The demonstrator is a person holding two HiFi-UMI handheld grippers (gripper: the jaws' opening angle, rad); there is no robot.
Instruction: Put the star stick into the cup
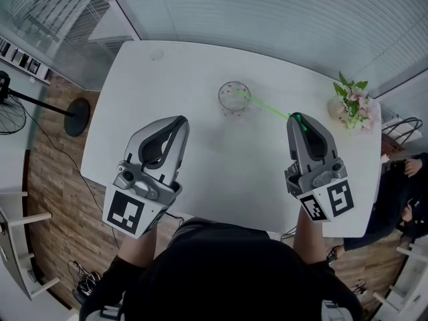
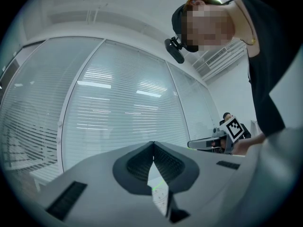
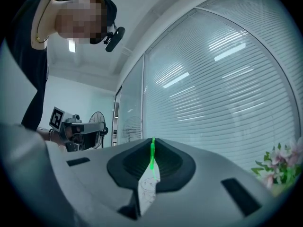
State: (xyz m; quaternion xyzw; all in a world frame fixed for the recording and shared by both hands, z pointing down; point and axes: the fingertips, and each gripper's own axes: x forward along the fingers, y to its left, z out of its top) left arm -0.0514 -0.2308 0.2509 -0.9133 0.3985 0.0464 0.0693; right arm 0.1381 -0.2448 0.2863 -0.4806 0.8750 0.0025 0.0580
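A clear glass cup (image 1: 234, 99) stands on the white table (image 1: 167, 72), towards its far side. A thin green star stick (image 1: 267, 108) runs from the cup's mouth back to my right gripper (image 1: 296, 118), which is shut on its near end. Seen from above, the stick's far end lies inside the cup's rim. In the right gripper view the stick (image 3: 152, 155) stands pinched between the pads, with the cup (image 3: 148, 187) below it. My left gripper (image 1: 180, 121) hovers to the cup's near left, shut and holding nothing. Through its jaw gap the cup (image 2: 161, 197) shows.
A small vase of pink flowers (image 1: 350, 104) stands at the table's far right corner. A fan on a stand (image 1: 75, 116) is on the wooden floor to the left. Another person (image 1: 406, 192) sits beyond the table's right edge.
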